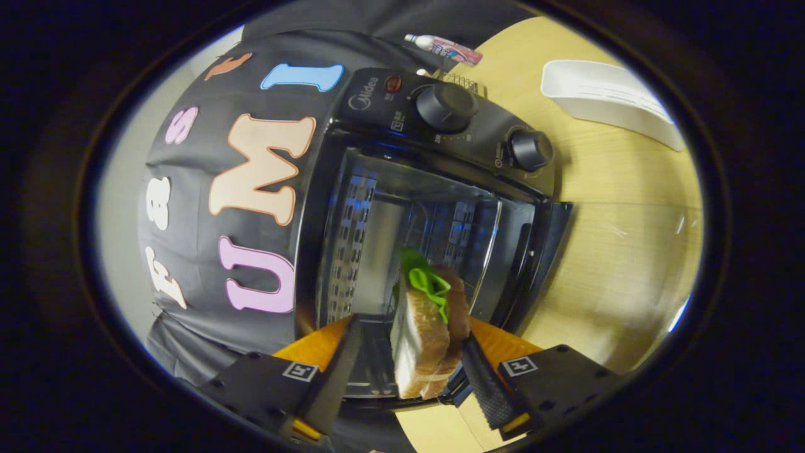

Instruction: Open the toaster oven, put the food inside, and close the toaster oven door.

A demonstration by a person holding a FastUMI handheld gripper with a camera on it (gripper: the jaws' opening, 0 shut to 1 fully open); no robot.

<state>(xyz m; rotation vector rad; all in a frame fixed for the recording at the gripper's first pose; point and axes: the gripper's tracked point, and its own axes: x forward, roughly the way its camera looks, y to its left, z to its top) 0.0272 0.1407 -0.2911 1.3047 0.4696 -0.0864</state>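
The gripper (409, 371) has its 2 fingers spread apart, with a sandwich (427, 333) standing on edge between them. The right finger (487, 387) lies against the sandwich's brown crust side; the left finger (336, 371) stands clear of it with a visible gap, so the jaws are not clamped on the food from both sides. The sandwich is 2 slices of bread with a green lettuce leaf (427, 283) poking out of its far end.

Just ahead of the fingers is the toaster oven (440, 189), its door (541, 264) swung open toward the wooden table (629, 220). The far end of the sandwich reaches into the mouth of the oven's shiny metal cavity (383, 245), whose perforated side walls show on both sides of it; whether the food rests on the oven floor cannot be told.

Beyond the cavity, the oven's control panel carries 2 round knobs (445, 106) and a small indicator lamp (394, 83). Farther off on the table lie a white tray (604, 100) and, near the dark cloth wall, a small tube (443, 49).
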